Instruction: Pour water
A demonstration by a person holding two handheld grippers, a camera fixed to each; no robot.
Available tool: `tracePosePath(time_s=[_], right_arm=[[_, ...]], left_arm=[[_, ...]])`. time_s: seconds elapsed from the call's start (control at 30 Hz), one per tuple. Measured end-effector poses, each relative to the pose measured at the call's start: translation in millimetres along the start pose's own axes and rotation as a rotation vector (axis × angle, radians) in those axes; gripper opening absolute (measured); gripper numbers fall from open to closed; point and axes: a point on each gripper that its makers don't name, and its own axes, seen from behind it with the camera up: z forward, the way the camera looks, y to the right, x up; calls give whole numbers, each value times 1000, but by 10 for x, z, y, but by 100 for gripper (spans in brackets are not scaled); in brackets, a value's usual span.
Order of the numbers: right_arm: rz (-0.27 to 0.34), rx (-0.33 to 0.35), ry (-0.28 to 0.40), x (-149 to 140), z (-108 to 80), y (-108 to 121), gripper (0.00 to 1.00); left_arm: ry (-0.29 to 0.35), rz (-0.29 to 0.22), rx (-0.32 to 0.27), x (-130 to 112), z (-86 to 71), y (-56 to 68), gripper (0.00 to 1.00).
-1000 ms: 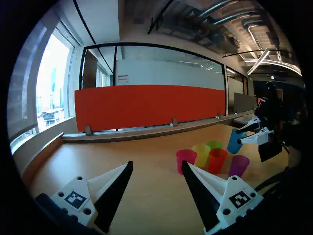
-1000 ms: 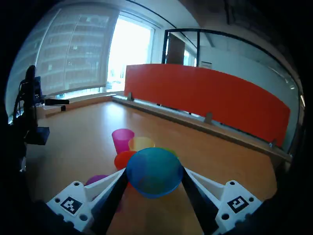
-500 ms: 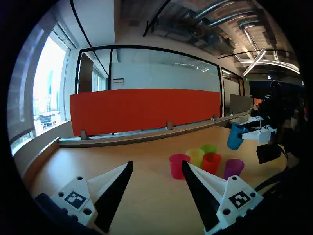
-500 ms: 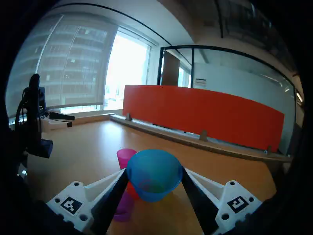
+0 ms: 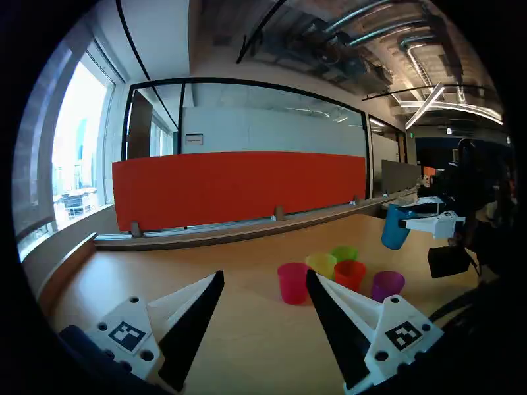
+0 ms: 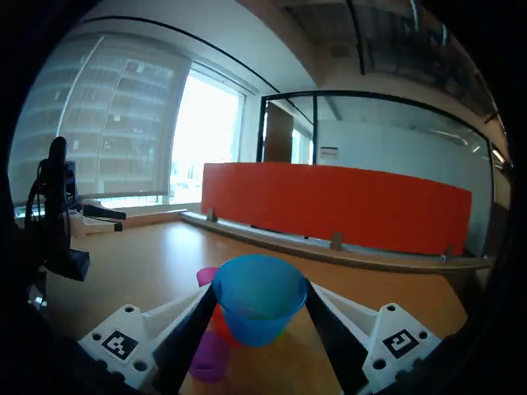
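Observation:
My right gripper (image 6: 260, 291) is shut on a blue cup (image 6: 258, 316), held nearly upright in the air with its open mouth facing the camera. Below it stand a pink cup (image 6: 206, 275), an orange cup (image 6: 219, 324) and a purple cup (image 6: 209, 355). In the left gripper view the blue cup (image 5: 394, 228) hangs in the right gripper (image 5: 431, 222) above a cluster of pink (image 5: 292, 284), yellow (image 5: 321, 264), green (image 5: 344, 253), orange (image 5: 349, 274) and purple (image 5: 386, 285) cups. My left gripper (image 5: 263, 280) is open and holds nothing, left of the cluster.
The cups stand on a wooden table (image 5: 197, 263). An orange partition (image 5: 237, 187) runs along its far edge, with glass walls behind. Windows lie to the left. A dark camera mount (image 6: 62, 260) and the left gripper (image 6: 99, 214) sit far left in the right gripper view.
The right gripper has lifted and tipped the blue cup back from a tilt toward upright. The cups on the table have slid lower in both views.

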Motion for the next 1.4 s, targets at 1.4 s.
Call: tracePosePath(time_s=[1.4], right_arm=[[-3,-29,17,-95,-198,100,95]], left_arm=[[-104,130,-230,49,707,533,92]])
